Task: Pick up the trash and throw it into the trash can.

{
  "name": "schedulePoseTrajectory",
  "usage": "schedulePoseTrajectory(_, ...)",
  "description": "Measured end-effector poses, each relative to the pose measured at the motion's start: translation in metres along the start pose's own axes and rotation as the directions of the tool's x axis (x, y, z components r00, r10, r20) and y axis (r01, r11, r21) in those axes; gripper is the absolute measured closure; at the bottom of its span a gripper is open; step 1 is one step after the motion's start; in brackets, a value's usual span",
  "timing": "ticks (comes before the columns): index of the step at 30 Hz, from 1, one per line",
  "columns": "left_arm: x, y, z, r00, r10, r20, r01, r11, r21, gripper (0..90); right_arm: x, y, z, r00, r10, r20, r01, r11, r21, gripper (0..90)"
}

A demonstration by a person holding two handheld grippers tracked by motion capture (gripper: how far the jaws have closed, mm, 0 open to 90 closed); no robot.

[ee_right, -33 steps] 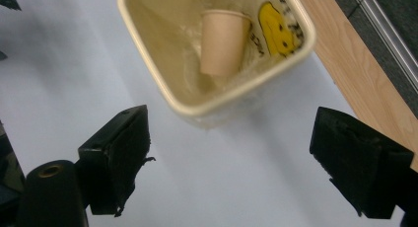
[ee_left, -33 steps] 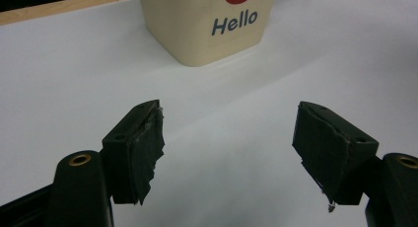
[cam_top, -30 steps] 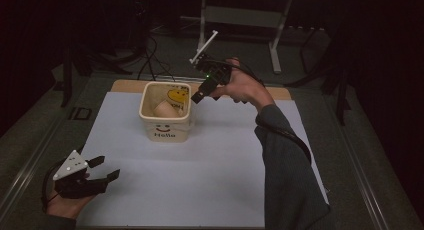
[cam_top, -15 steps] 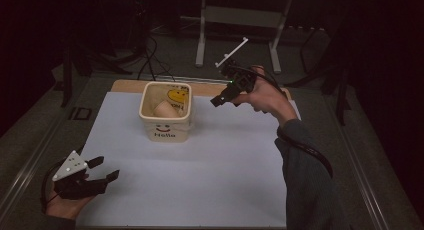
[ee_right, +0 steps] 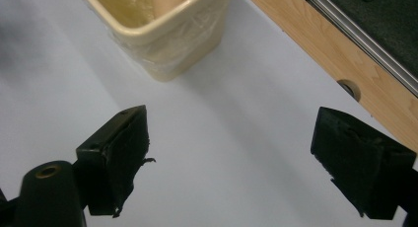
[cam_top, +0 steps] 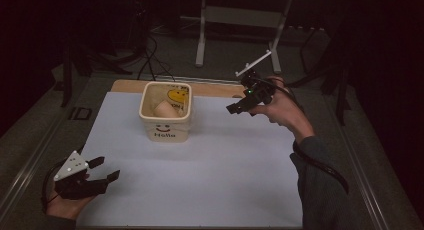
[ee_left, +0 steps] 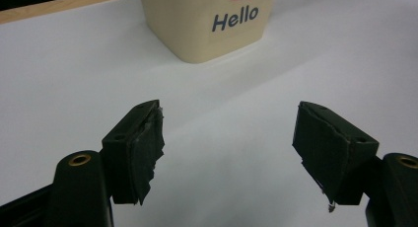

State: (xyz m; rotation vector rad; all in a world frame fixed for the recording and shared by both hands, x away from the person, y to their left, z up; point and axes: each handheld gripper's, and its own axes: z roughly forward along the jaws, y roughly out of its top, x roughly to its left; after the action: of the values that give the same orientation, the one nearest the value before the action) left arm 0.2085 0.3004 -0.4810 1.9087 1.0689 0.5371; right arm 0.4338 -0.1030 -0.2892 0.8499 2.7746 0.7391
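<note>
A cream tub (cam_top: 166, 112) marked "Hello" stands toward the back of the white table; its front shows in the left gripper view (ee_left: 207, 19) and its rim in the right gripper view (ee_right: 157, 27). Inside lie a pale rounded piece (cam_top: 161, 110) and something yellow (cam_top: 177, 96). My left gripper (cam_top: 106, 168) rests open near the front left corner, nothing between its jaws (ee_left: 229, 153). To the right of the tub, my right gripper (cam_top: 234, 107) hovers above the table, open and empty (ee_right: 229, 163).
The white sheet (cam_top: 210, 175) covers the table, with a wooden strip (cam_top: 215, 89) along its back edge, also in the right gripper view (ee_right: 345, 64). Beyond the table stand metal stand legs (cam_top: 202, 37) and cables on a dark floor.
My right gripper has drawn away from over the tub, moving right and a little nearer. The left gripper has stayed put.
</note>
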Motion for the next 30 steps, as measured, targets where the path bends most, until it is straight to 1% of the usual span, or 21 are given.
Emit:
schedulePoseTrajectory(1,0.0,0.0,0.001,1.0,0.0,0.0,0.0,1.0,0.0,27.6,0.0,0.0,0.0,1.0,0.0,0.0,0.0,1.0,0.0,14.1)
schedulePoseTrajectory(2,-0.001,0.0,0.001,1.0,0.004,0.0,-0.004,1.0,0.003,27.5,-0.004,-0.02,-0.009,0.9992,0.03,0.027,-0.029,0.9992,-0.029,14.0)
schedulePoseTrajectory(3,-0.001,0.0,0.001,1.0,0.002,0.0,-0.002,1.0,0.001,27.5,-0.012,-0.058,-0.015,0.9959,0.065,0.063,-0.061,0.9958,-0.069,14.0)
schedulePoseTrajectory(9,-0.001,0.0,0.002,1.0,0.007,0.002,-0.007,1.0,0.005,27.4,-0.016,-0.078,-0.02,0.9931,0.097,0.065,-0.091,0.9915,-0.093,14.0)
schedulePoseTrajectory(11,-0.001,0.0,0.002,1.0,0.005,0.002,-0.005,1.0,0.004,27.4,-0.016,-0.085,-0.02,0.9929,0.095,0.072,-0.088,0.9909,-0.102,14.0)
schedulePoseTrajectory(16,-0.001,-0.001,0.002,1.0,0.005,0.001,-0.005,1.0,0.006,27.4,-0.016,-0.102,-0.017,0.9905,0.11,0.083,-0.099,0.9877,-0.121,14.0)
schedulePoseTrajectory(21,-0.001,-0.001,0.001,1.0,0.005,0.0,-0.005,1.0,0.005,27.3,-0.018,-0.123,-0.01,0.9842,0.147,0.099,-0.132,0.9808,-0.144,13.9)
schedulePoseTrajectory(22,-0.001,-0.001,0.002,1.0,0.003,0.0,-0.003,1.0,0.004,27.4,-0.019,-0.132,-0.006,0.981,0.166,0.101,-0.15,0.9779,-0.145,13.8)
schedulePoseTrajectory(23,-0.001,-0.001,0.002,1.0,0.003,0.001,-0.003,1.0,0.004,27.4,-0.019,-0.132,-0.006,0.981,0.166,0.101,-0.15,0.9779,-0.145,13.8)
schedulePoseTrajectory(24,-0.001,-0.001,0.002,1.0,0.004,0.001,-0.004,1.0,0.006,27.4,-0.019,-0.136,-0.003,0.9798,0.171,0.104,-0.155,0.9768,-0.148,13.8)
schedulePoseTrajectory(25,-0.002,-0.001,0.002,1.0,0.004,0.001,-0.004,1.0,0.005,27.4,-0.019,-0.14,-0.002,0.9774,0.183,0.106,-0.166,0.9745,-0.151,13.8)
schedulePoseTrajectory(26,-0.002,-0.001,0.002,1.0,0.005,0.001,-0.005,1.0,0.005,27.4,-0.019,-0.147,0.0,0.9753,0.195,0.104,-0.177,0.9715,-0.157,13.8)
schedulePoseTrajectory(27,-0.002,-0.001,0.002,1.0,0.004,0.0,-0.004,1.0,0.005,27.4,-0.019,-0.15,0.001,0.9745,0.2,0.102,-0.181,0.9696,-0.164,13.8)
schedulePoseTrajectory(30,-0.001,-0.001,0.002,1.0,0.004,-0.001,-0.004,1.0,0.006,27.4,-0.019,-0.164,0.004,0.9684,0.225,0.108,-0.204,0.9627,-0.178,13.9)
